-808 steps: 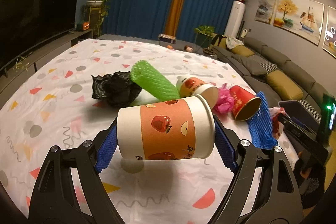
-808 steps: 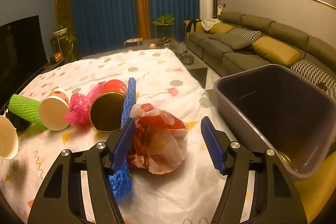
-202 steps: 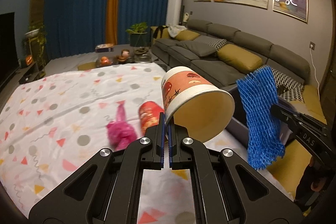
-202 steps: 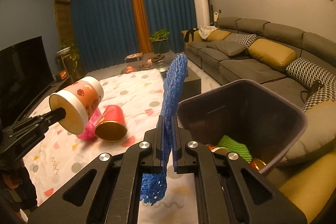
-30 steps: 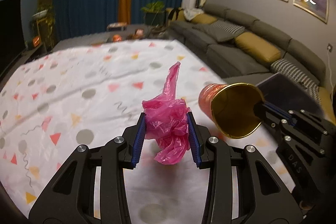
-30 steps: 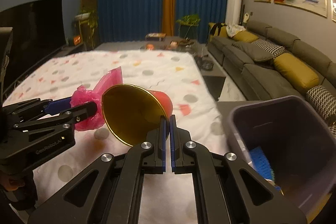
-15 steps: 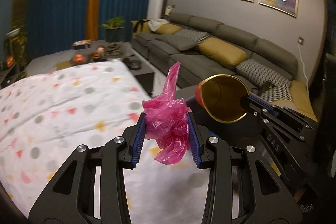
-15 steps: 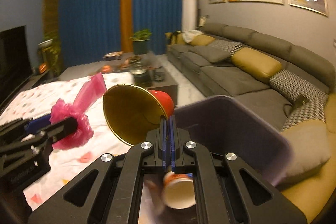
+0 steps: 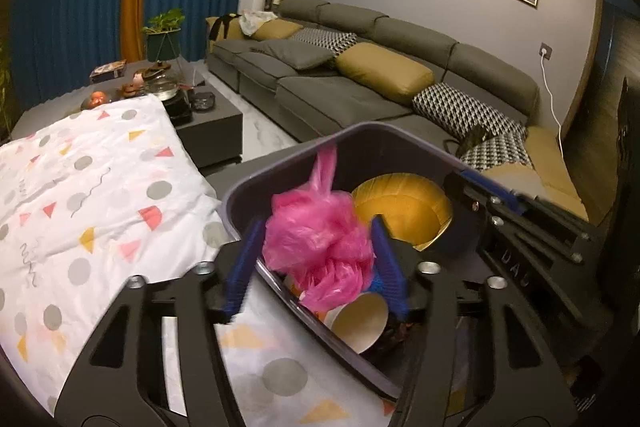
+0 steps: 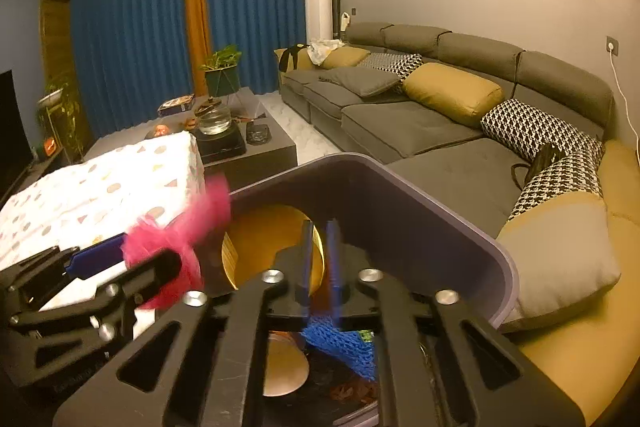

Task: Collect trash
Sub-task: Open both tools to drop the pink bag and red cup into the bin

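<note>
Both grippers hang over the grey bin (image 9: pixel 240 189) (image 10: pixel 460 211) beside the table. My left gripper (image 9: pixel 316 259) has its jaws spread; the pink plastic bag (image 9: pixel 320 239) sits loosely between the blue pads, blurred. It also shows in the right wrist view (image 10: pixel 176 247). My right gripper (image 10: pixel 320 259) has its jaws slightly parted around the rim of the red cup with the gold inside (image 10: pixel 276 247) (image 9: pixel 400 207), which is inside the bin's mouth. In the bin lie a paper cup (image 9: pixel 360 323) and blue foam net (image 10: pixel 344 347).
The table with the white patterned cloth (image 9: pixel 80 195) is left of the bin. A grey sofa with yellow and checked cushions (image 10: pixel 440 99) runs behind it. A dark coffee table (image 10: pixel 240 143) with a kettle stands further back.
Both grippers have moved right from over the table to over the bin. The left jaws have spread around the pink bag; the right jaws have parted slightly at the cup's rim.
</note>
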